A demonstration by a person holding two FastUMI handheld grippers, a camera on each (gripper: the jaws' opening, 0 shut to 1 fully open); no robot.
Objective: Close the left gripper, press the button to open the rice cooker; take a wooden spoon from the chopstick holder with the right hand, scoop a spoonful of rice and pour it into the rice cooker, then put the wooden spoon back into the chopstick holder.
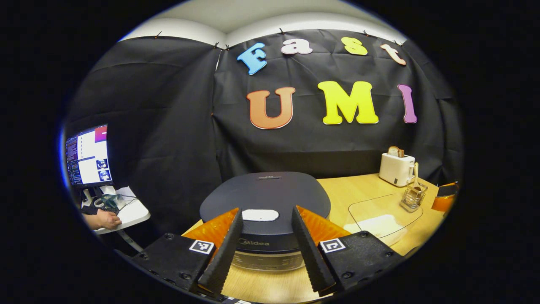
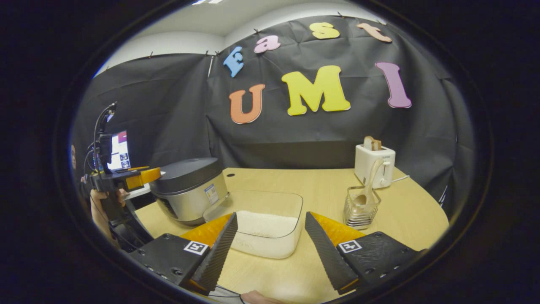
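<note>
1. The left claw (image 1: 266, 253) is wide open and holds nothing; its fingers (image 1: 221, 257) frame the front of the cooker (image 1: 265, 198), which stands on the desk (image 1: 358, 190) with its lid shut.
2. A pale oval button (image 1: 260, 215) lies on the lid's front edge, between the fingers and apart from them. Below it the cooker's front reads "Midea".
3. In the right gripper view the left claw (image 2: 149, 174) hangs just beside the cooker (image 2: 187, 190) at lid height, held by a hand (image 2: 103, 200).
4. The right claw (image 2: 272, 249) is also wide open and empty, low over the desk (image 2: 329, 190), with the clear rice box (image 2: 265, 228) just past its tips.
5. The wooden spoon (image 2: 368, 183) stands tilted in the wire holder (image 2: 360, 211), to the right of the box and near a white toaster (image 2: 374, 164) with bread in its slot. Writing on the toaster is too small to read.
6. A sticker on the cooker's side is too small to read.
7. Each claw carries square black-and-white markers (image 1: 201, 246).
8. A lit monitor (image 1: 87, 155) stands at far left, with a person's hand (image 1: 103, 219) on a small white table below it.
</note>
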